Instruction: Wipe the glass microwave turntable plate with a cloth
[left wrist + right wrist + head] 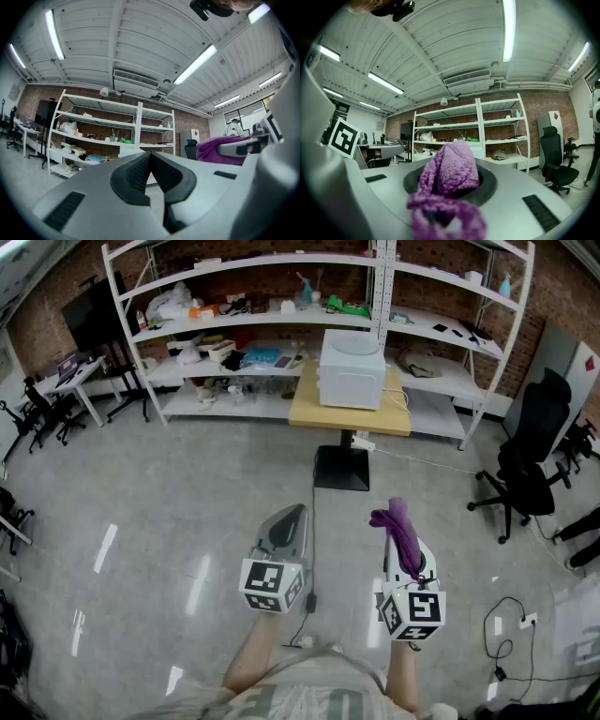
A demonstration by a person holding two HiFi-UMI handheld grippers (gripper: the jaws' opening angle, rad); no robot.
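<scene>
Purple knitted cloth is clamped between the jaws of the right gripper, its loose end bunched above them. The left gripper has its jaws pressed together with nothing between them. Both hang over the grey floor, well apart from the white microwave on a wooden table. A round pale disc on the microwave's top may be the glass turntable plate. Black-and-white square markers show on each gripper's cube.

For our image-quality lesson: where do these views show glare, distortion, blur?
Head view: glare streaks on the glossy floor, bowed shelving. Left gripper view: fisheye curves the ceiling light tubes. Right gripper view: purple cloth blurred nearest the lens.
</scene>
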